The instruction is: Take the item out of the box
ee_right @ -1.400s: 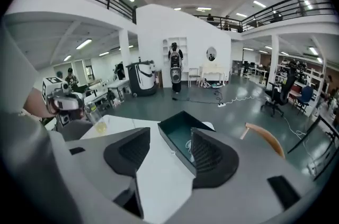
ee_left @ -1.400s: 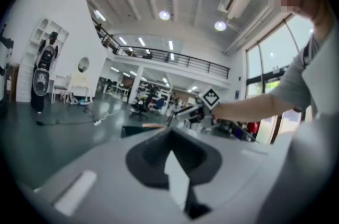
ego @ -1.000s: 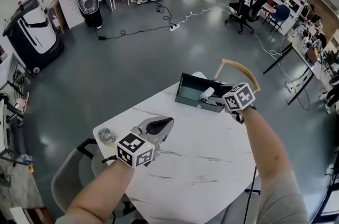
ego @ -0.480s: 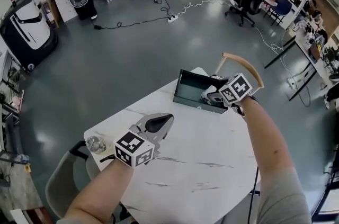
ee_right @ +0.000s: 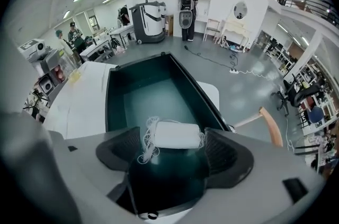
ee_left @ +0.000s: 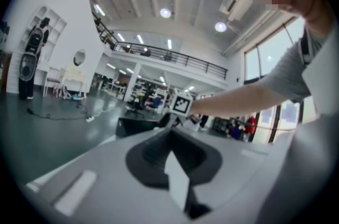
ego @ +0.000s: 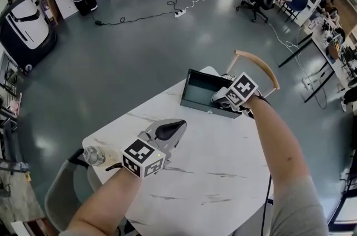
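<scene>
— While the right tongs are opening, what lies between them?
— The white bundle with its loose string, on the floor of the box at its near end. Neither jaw presses it.
— And the box?
— At the far right of the worktop.
— The left tongs?
— Closed and empty, over the worktop's near left.

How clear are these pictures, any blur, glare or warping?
Head view: sharp, fisheye-bent, soft sheen on the floor. Left gripper view: heavy warping, dark corners, the left claw out of focus, windows washed out. Right gripper view: the white item crisp in the dark box, edges vignetted.
</scene>
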Tool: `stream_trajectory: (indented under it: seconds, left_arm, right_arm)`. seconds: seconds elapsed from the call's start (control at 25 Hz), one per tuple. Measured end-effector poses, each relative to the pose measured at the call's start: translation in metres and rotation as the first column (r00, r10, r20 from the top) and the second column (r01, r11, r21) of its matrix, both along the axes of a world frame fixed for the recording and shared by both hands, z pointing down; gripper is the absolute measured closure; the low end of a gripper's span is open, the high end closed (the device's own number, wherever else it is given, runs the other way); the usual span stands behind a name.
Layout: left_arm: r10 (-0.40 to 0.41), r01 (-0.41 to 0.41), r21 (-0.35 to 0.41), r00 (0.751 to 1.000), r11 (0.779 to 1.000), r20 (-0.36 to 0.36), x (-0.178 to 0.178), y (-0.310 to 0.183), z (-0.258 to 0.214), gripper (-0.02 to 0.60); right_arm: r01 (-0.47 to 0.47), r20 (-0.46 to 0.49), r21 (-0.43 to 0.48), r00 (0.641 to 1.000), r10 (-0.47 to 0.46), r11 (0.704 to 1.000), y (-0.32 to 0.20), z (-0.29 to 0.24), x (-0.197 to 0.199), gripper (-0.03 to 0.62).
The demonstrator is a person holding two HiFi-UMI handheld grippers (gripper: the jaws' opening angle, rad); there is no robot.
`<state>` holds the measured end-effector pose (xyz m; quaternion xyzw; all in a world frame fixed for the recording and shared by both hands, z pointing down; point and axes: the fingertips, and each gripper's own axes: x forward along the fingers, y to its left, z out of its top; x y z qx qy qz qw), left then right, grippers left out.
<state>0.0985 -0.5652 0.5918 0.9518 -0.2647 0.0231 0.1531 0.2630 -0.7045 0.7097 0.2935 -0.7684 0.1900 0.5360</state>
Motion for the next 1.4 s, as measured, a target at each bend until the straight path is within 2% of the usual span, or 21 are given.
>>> stream_trajectory:
  seconds: [0.44, 0.76, 0.88, 0.96, 1.24, 1.4]
  left_arm:
    - [0.001, -0.001, -0.015, 1.0, 1.0, -0.019, -0.003, 0.001, 0.005, 0.578]
    - [0.001, -0.002, -0.019, 1.0, 1.0, -0.027, -0.003, 0.001, 0.009, 0.578]
    - [0.001, -0.001, -0.021, 0.999, 1.0, -0.036, -0.002, 0.003, 0.01, 0.578]
    - [0.0, -0.001, -0.026, 0.999, 1.0, -0.038, -0.001, 0.004, 0.011, 0.578]
    - [-0.003, 0.001, -0.035, 0.999, 0.999, -0.037, -0.005, 0.01, 0.012, 0.578]
    - [-0.006, 0.005, -0.028, 0.999, 1.0, -0.035, -0.008, 0.013, 0.007, 0.578]
  right_arm:
    - [-0.013, -0.053, -0.044, 0.999, 0.011, 0.999, -0.005, 0.014, -0.005, 0.258]
    - [0.022, -0.172, -0.083, 0.984, -0.036, 0.996, -0.005, 0.028, 0.003, 0.258]
    - [0.033, -0.19, -0.105, 0.98, -0.052, 0.994, -0.004, 0.029, 0.003, 0.26]
    - [0.052, -0.195, -0.112, 0.978, -0.074, 0.992, -0.001, 0.03, 0.0, 0.29]
    - [0.071, -0.197, -0.069, 0.977, -0.084, 0.995, 0.001, 0.026, -0.003, 0.301]
    - [0.048, -0.169, -0.029, 0.984, -0.053, 0.998, 0.0, 0.02, -0.005, 0.303]
